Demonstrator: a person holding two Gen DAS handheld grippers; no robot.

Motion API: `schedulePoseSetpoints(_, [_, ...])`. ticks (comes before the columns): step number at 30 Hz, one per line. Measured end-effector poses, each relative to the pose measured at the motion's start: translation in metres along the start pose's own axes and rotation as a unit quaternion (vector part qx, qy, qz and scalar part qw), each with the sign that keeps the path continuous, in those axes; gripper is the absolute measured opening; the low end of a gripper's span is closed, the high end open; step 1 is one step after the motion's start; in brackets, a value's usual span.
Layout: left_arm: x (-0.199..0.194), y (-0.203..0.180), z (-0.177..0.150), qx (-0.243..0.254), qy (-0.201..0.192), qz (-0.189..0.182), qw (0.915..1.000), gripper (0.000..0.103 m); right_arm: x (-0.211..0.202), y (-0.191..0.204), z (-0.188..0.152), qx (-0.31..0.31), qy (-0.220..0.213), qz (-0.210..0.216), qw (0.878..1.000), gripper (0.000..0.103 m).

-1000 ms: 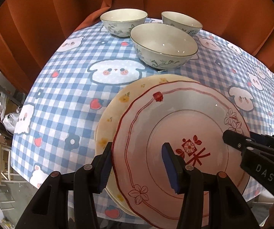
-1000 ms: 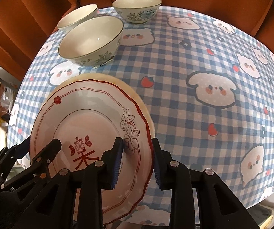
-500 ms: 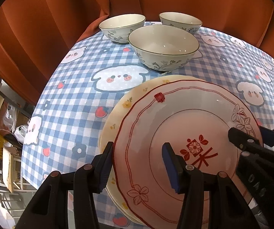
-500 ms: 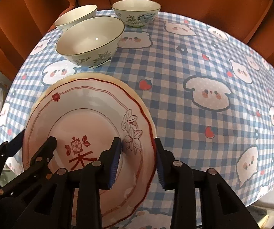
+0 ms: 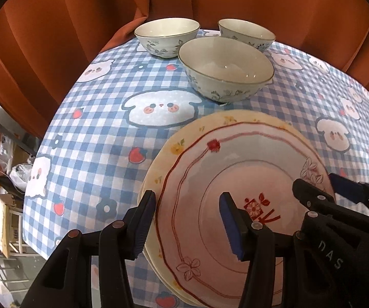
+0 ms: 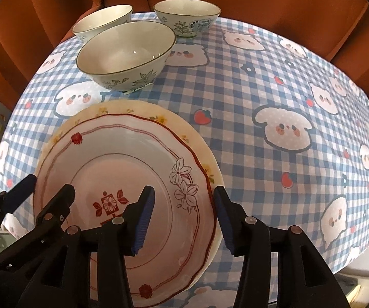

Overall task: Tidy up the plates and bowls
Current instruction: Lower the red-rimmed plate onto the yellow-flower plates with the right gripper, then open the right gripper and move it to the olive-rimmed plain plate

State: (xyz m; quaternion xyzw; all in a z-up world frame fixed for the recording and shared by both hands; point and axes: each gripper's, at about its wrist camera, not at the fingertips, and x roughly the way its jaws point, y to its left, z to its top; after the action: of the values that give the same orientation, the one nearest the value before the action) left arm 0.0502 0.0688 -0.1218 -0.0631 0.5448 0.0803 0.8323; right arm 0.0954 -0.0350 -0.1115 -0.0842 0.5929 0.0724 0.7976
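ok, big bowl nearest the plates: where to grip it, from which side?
Pinch the big bowl's rim from above, one finger inside and one outside. It sits upright, open and empty; take the plate-facing rim, since two small bowls crowd the far side.

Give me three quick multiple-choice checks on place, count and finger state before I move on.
1. The red-rimmed plate sits: A on the yellow floral plate; B inside a bowl; C bare on the cloth.
2. Bowls: A two; B three; C four.
3. Right gripper fingers: A clamped on the rim; B apart around the rim; C shut, empty.

A: yellow rim shows beneath. B: large bowl, two smaller. B: they have just been opening, gaps show beside the rim.
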Motion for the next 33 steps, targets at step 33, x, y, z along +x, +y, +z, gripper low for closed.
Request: schedulePoseSetpoints(33, [0.057,0.009,0.142,-0.002,-0.038,-0.003,0.9993,0.066,0.024,-0.022,0.155,0.047,-0.056,0.056,0.996,0.063])
